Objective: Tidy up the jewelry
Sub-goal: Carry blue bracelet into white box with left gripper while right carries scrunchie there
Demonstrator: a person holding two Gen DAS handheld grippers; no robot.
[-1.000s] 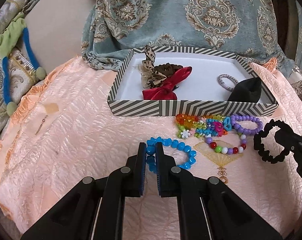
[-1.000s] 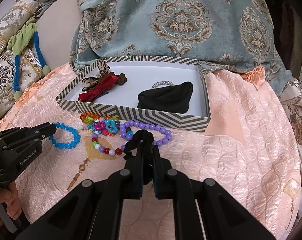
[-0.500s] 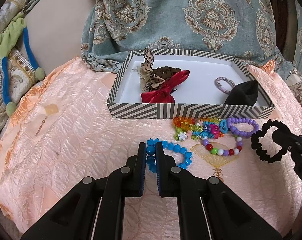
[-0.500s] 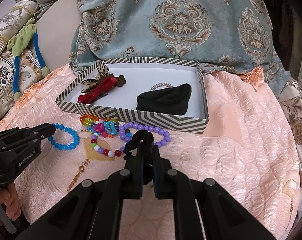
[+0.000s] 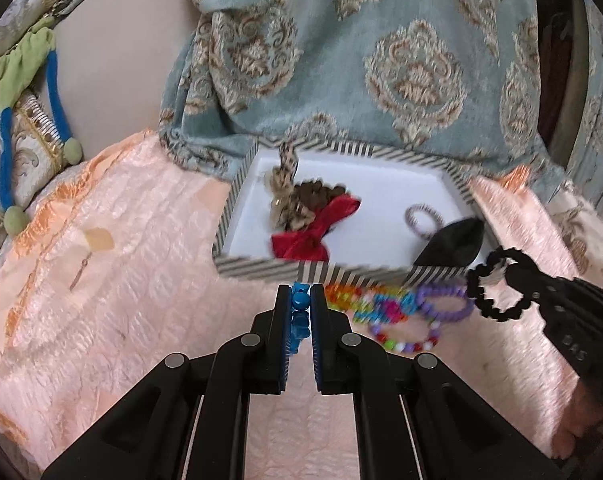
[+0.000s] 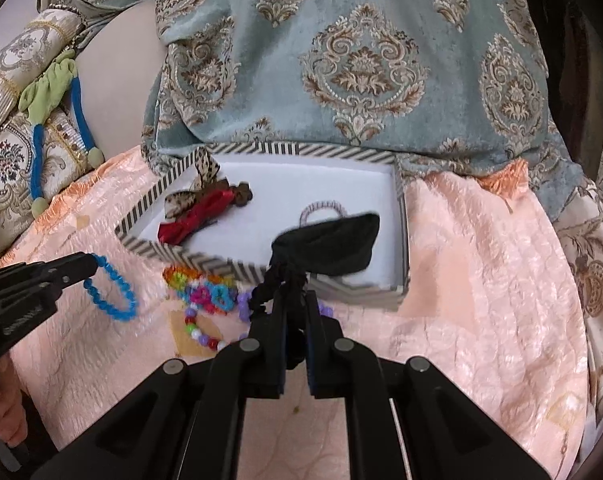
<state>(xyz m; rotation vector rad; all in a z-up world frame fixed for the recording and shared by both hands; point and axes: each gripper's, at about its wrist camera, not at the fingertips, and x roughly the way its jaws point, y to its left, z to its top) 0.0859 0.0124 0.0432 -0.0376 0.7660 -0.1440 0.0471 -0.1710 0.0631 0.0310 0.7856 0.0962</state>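
Note:
My left gripper (image 5: 300,300) is shut on a blue bead bracelet (image 5: 300,299), which hangs clear of the peach quilt (image 5: 133,280); in the right wrist view the blue bracelet (image 6: 113,292) dangles from that gripper (image 6: 91,266). My right gripper (image 6: 295,300) is shut on a black scrunchie (image 6: 271,286), seen as a ring (image 5: 497,284) at the right of the left wrist view. A striped box (image 5: 261,268) with a white floor holds a red bow (image 5: 317,232), a leopard bow (image 5: 285,196), a small ring-shaped hair tie (image 5: 421,216) and a black pouch (image 5: 453,244).
Loose bead bracelets lie in front of the box: a colourful cluster (image 5: 365,300), a purple one (image 5: 445,304) and a multicolour strand (image 5: 405,344). A patterned teal blanket (image 5: 381,60) hangs behind the box. Cushions and a green-blue cord (image 5: 5,128) sit at left. A hand (image 6: 5,412) grips the left handle.
Both grippers have risen. The blue bracelet has come up off the quilt in the left gripper, and the black scrunchie has lifted with the right one towards the box.

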